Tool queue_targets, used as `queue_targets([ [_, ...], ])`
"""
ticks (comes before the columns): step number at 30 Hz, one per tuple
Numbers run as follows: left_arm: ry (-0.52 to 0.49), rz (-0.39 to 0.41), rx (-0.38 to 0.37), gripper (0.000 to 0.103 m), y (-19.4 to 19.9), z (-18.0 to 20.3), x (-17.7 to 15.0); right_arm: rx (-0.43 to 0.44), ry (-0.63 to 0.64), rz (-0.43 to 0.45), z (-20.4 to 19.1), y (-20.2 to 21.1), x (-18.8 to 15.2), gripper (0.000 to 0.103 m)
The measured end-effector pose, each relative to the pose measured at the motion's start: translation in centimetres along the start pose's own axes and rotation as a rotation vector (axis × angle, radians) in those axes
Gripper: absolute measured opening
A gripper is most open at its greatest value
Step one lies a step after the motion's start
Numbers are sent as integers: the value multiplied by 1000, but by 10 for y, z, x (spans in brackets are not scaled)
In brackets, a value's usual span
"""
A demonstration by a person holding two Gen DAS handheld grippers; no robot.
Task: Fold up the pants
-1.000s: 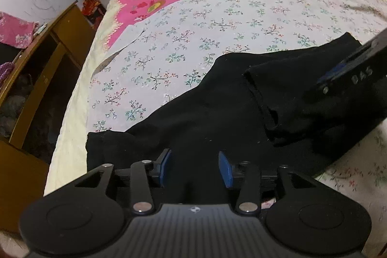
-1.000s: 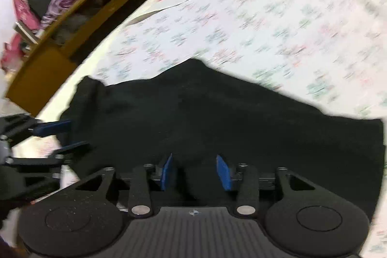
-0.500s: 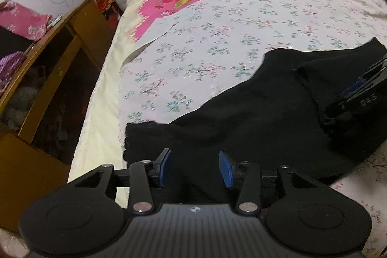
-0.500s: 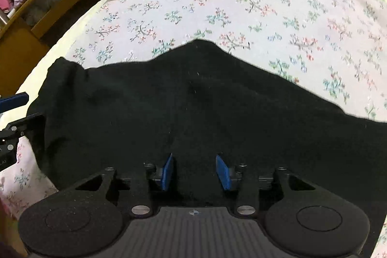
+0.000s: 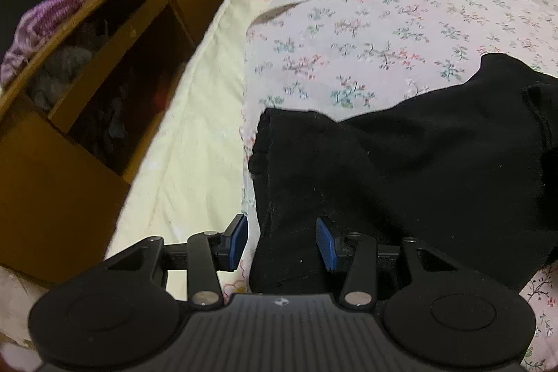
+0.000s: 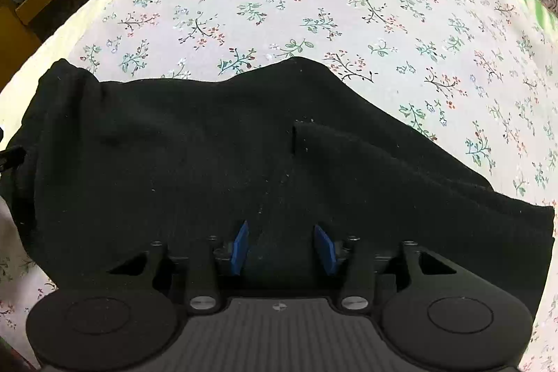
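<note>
Setting: a bed under a floral sheet with a pink patch toward its far end; a wooden shelf unit stands beside the bed, past its left edge, with clothes stuffed in its compartments.

Item: black pants, lying flat across the near part of the bed. One end sits close to the bed's left edge, on the shelf-unit side. A doubled layer with a raised edge shows on the pants toward the side away from the shelf unit, so a first fold looks already made.

Left gripper: blue pads spread wide, straddling the near corner of the pants at the end nearest the shelf unit. Cloth lies between the pads but is not pinched.

Right gripper: pads likewise spread, low over the near edge of the pants at about mid-length, just short of the doubled layer. Nothing clamped.

Change over the last second: the left gripper has travelled along the pants toward the shelf unit, from mid-garment to the end corner. The right gripper no longer appears in the left view, and the left gripper's blue pads have left the right view. The pants themselves look undisturbed.

Meaning for the task, as a judgement: both grippers are now stationed at separate points on the near edge, ready to close and carry that end over for the next fold.
</note>
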State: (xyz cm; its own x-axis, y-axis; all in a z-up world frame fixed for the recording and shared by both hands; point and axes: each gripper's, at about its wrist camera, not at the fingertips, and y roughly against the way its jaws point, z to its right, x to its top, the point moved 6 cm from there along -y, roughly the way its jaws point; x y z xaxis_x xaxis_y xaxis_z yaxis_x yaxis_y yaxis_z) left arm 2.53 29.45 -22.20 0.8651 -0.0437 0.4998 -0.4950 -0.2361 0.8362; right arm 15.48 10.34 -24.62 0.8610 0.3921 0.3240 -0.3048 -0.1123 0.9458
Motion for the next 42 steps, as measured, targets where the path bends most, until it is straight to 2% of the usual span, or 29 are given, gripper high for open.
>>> queue_targets([
  [10,7,-21,-46,54,-13,-3,-3,-28,20,-18,-2,-6,0,34],
  [22,8,-24,-52,57,-19,-4,-3,-33,34,-27,-2,-10,1,36],
  [30,26,0,-55,57,-8,-5,-9,-29,50,-28,-3,-10,1,36],
  [36,83,-3,-71,57,8,-16,-18,-28,61,-33,-5,-11,2,38],
  [42,91,2,-92,57,0,-20,-14,-25,64,-32,-6,-11,2,40],
])
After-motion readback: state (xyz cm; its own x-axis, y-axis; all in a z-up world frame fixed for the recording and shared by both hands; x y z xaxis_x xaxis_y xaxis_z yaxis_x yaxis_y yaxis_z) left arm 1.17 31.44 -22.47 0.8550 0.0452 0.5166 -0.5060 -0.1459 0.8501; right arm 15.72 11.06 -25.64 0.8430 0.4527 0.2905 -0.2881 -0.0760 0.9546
